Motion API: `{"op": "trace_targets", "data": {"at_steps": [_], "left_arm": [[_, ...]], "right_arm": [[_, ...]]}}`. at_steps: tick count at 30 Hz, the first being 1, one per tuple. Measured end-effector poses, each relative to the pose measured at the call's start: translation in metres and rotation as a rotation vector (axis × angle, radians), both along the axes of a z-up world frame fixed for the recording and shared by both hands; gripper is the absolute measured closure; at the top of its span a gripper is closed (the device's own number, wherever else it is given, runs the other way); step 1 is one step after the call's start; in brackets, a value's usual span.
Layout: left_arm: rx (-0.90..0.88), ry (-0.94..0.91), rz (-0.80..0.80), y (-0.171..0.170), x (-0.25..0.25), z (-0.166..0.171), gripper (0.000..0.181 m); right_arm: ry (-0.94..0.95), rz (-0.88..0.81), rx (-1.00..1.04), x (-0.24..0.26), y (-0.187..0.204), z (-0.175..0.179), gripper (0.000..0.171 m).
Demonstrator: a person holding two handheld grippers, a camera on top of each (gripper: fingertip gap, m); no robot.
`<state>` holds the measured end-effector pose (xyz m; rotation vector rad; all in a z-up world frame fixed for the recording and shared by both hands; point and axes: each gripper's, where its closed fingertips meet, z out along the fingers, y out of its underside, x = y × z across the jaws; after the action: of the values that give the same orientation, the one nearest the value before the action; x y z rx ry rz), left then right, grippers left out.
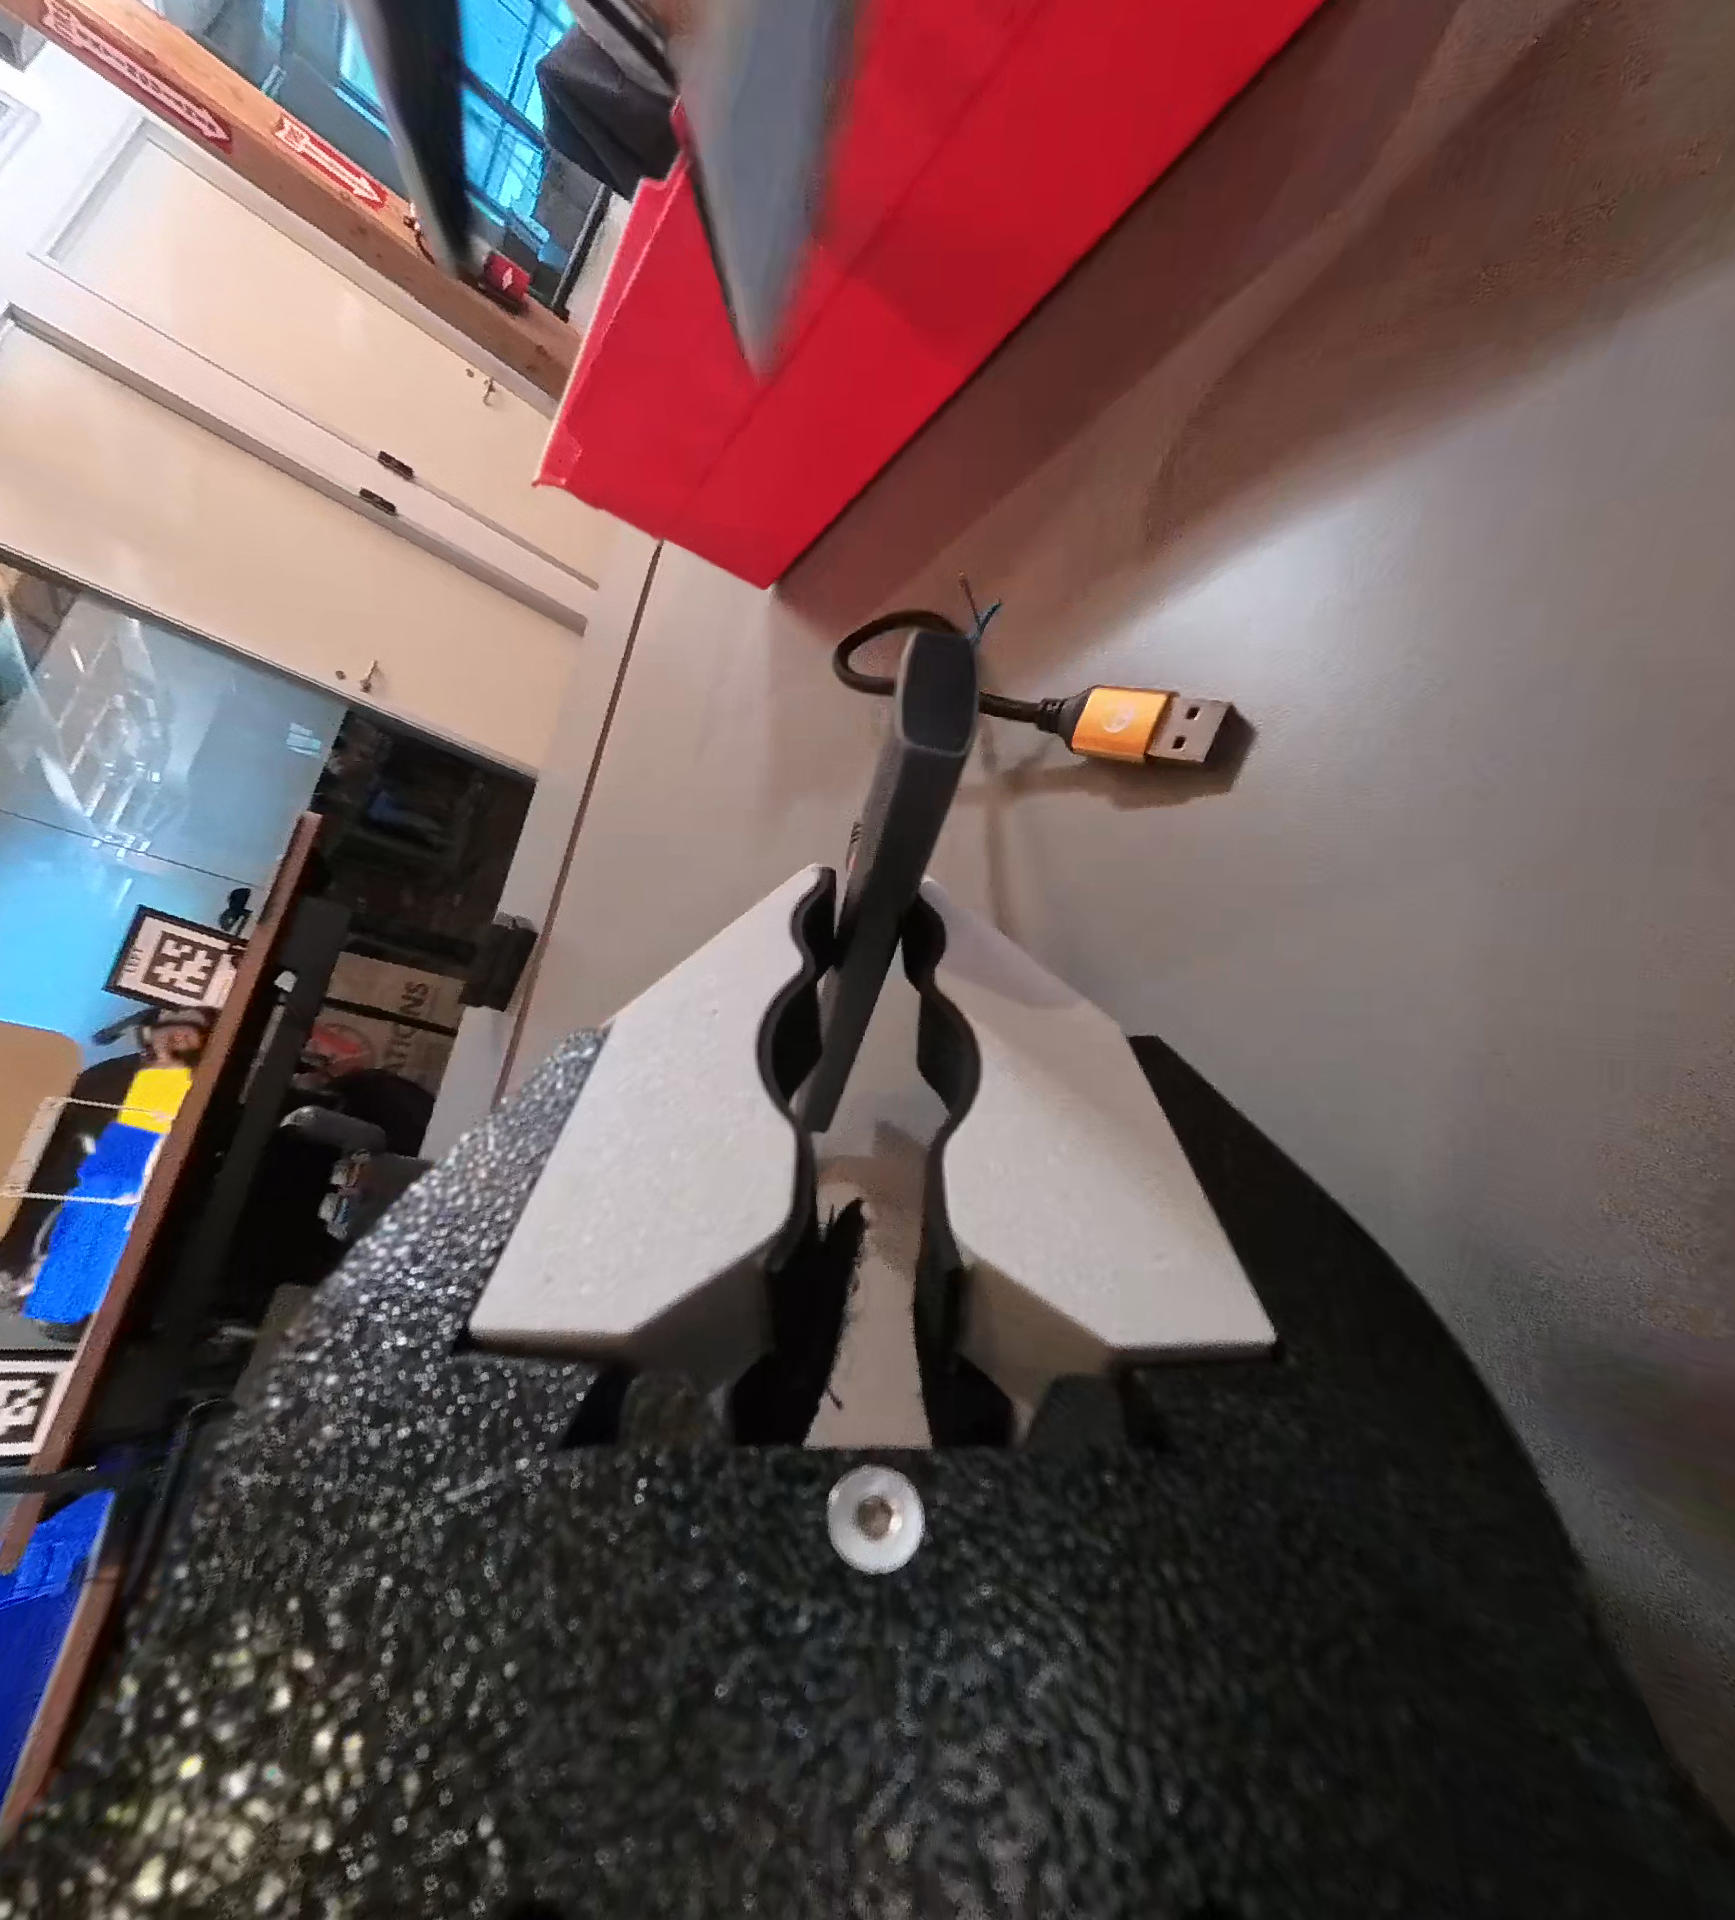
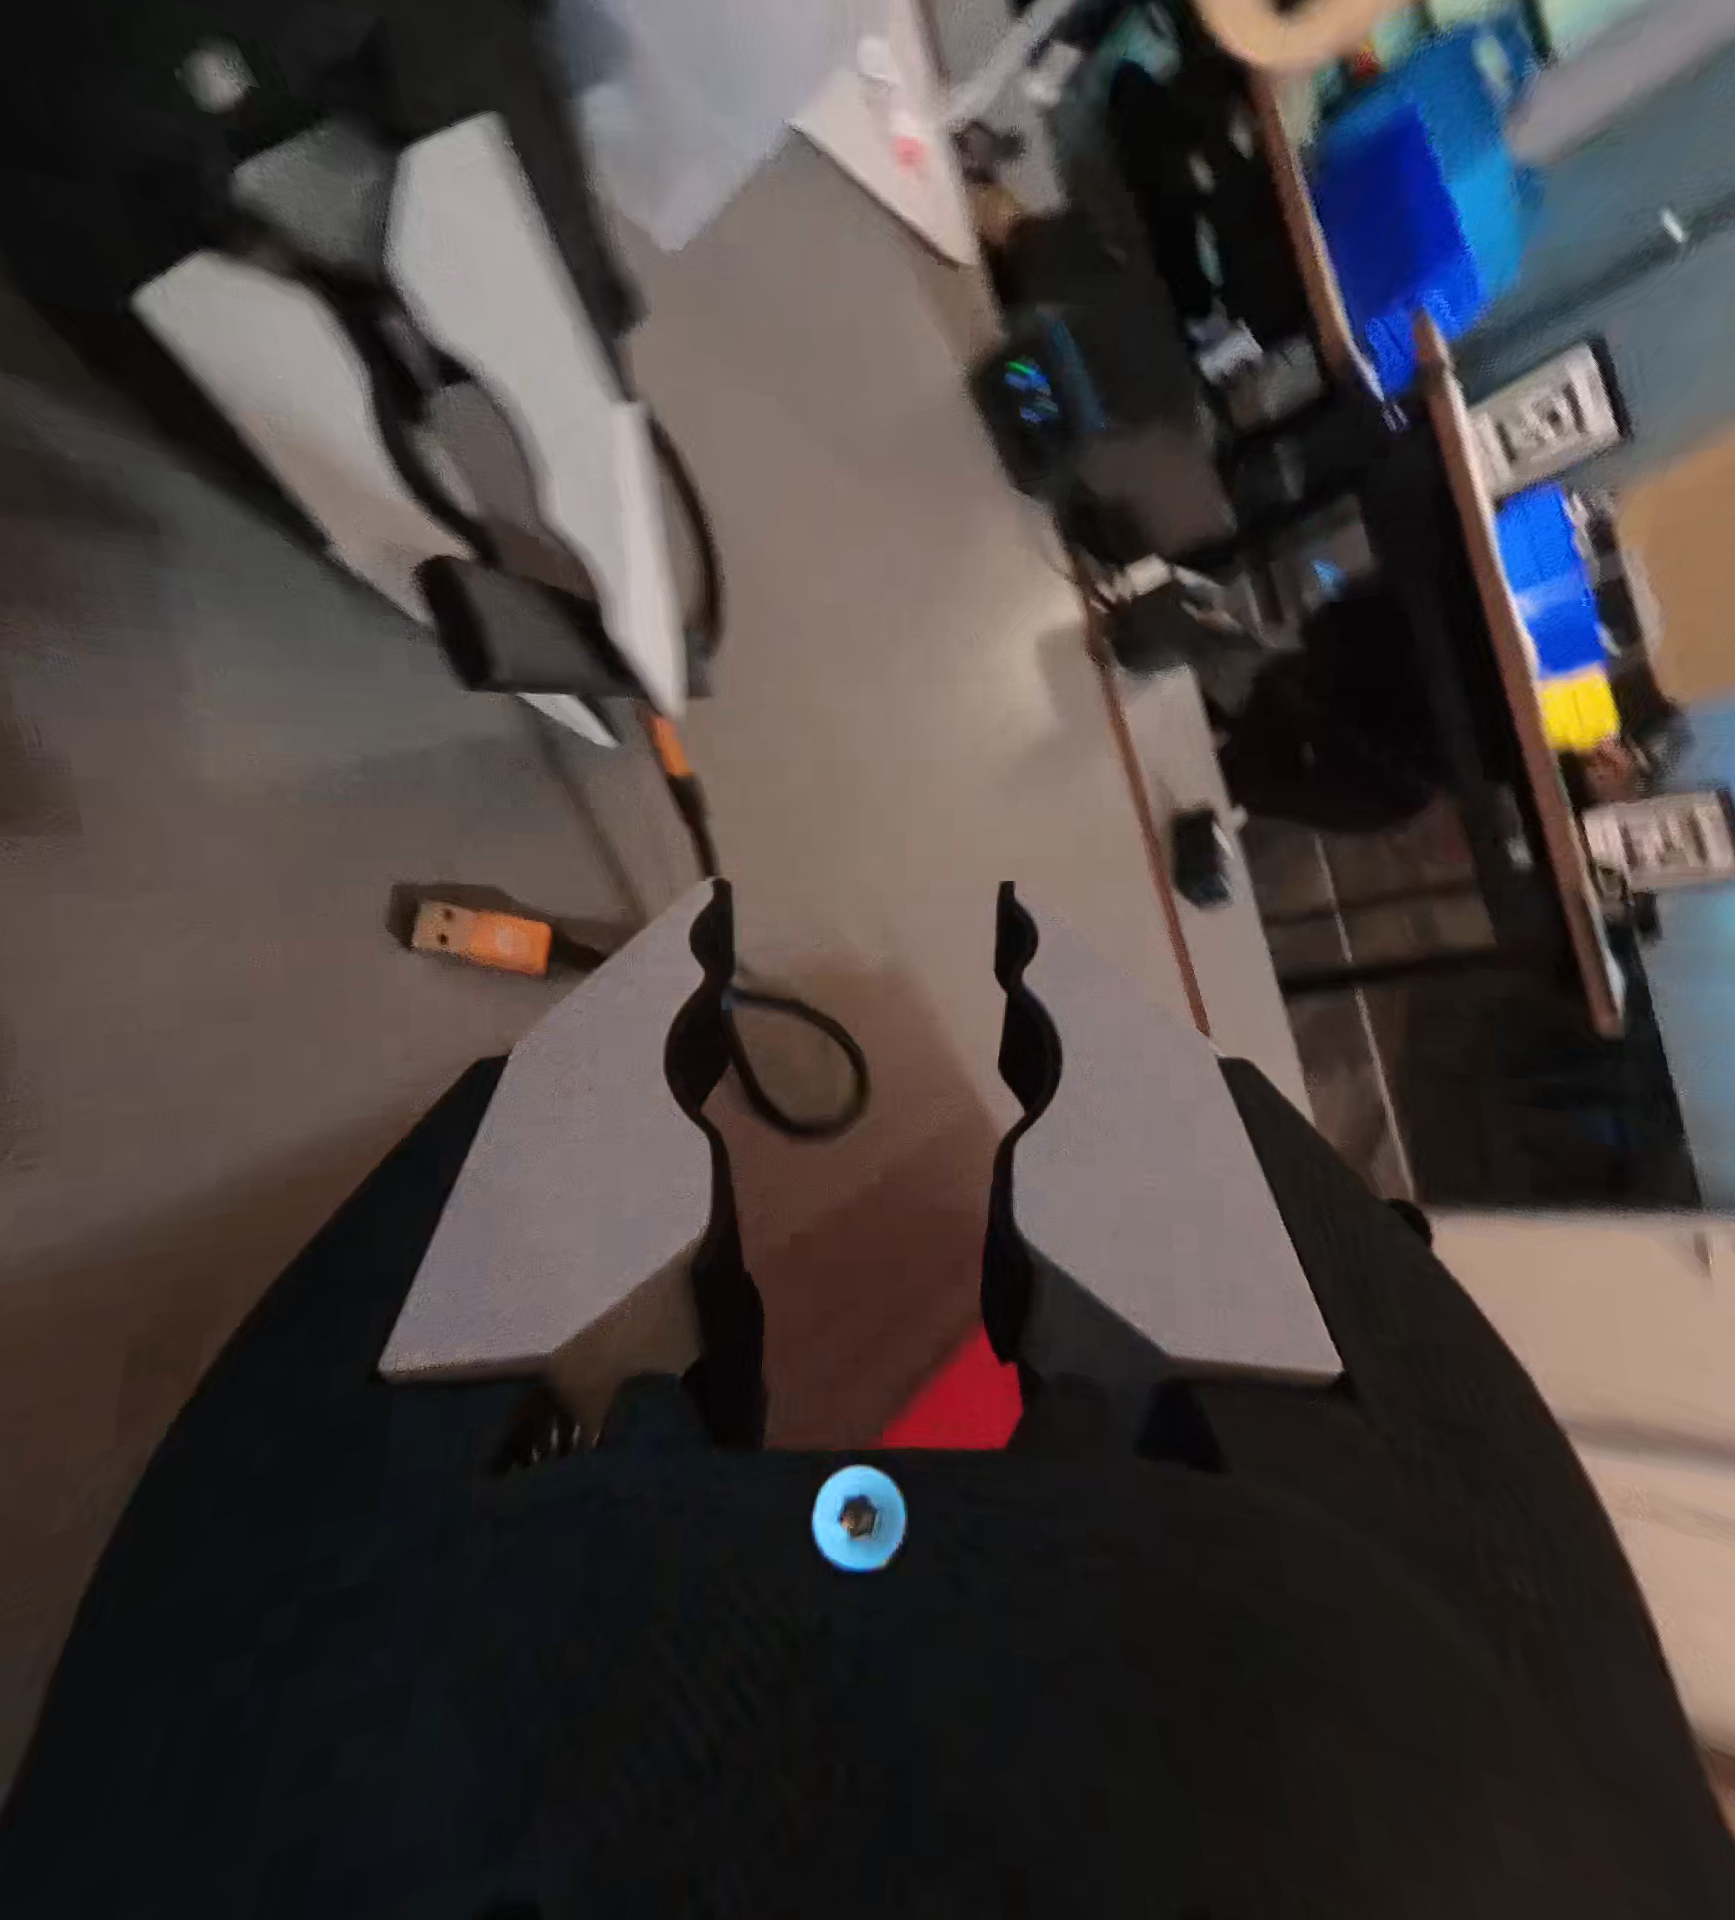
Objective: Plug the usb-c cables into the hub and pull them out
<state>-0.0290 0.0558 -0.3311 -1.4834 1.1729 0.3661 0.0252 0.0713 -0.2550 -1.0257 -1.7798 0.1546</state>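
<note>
Hub (image 1: 878, 914), a slim dark grey bar, sits clamped in the left hand-held gripper (image 1: 868, 904) above the grey desk (image 1: 1414, 935); its short cable ends in an orange USB plug (image 1: 1154, 727) lying on the desk beside a red box (image 1: 842, 312), while the right hand-held gripper (image 2: 863, 904) hovers with fingers apart, holding nothing

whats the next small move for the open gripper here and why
Probably bring the right gripper, open and empty, down to the orange-shelled plug lying loose on the table and close on it, since the left gripper already clamps the dark hub.
</note>
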Motion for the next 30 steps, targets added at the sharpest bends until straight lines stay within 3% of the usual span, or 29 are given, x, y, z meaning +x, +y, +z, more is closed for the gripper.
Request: {"op": "trace_targets", "data": {"at_steps": [4, 11, 16, 21, 23, 30], "left_arm": [[-0.020, -0.040, -0.015, -0.002, 0.001, 0.000, 0.171], [-0.024, -0.061, -0.044, -0.007, 0.008, 0.007, 0.170], [-0.041, -0.051, 0.002, -0.001, 0.003, 0.008, 0.144], [-0.047, 0.022, -0.011, -0.002, 0.010, 0.003, 0.152], [-0.017, 0.059, -0.005, -0.002, 0.012, 0.005, 0.171], [0.010, 0.111, 0.022, -0.009, 0.012, 0.012, 0.173]], "right_arm": [[-0.033, 0.142, 0.007, -0.043, -0.004, -0.057, 0.124], [-0.005, 0.242, 0.017, -0.064, -0.015, -0.074, 0.166], [-0.004, 0.242, 0.092, -0.057, -0.014, -0.079, 0.166], [0.040, 0.260, 0.138, -0.057, -0.020, -0.070, 0.167], [0.035, 0.273, 0.169, -0.057, -0.023, -0.070, 0.167], [0.074, 0.278, 0.247, -0.060, -0.029, -0.066, 0.166]]}}
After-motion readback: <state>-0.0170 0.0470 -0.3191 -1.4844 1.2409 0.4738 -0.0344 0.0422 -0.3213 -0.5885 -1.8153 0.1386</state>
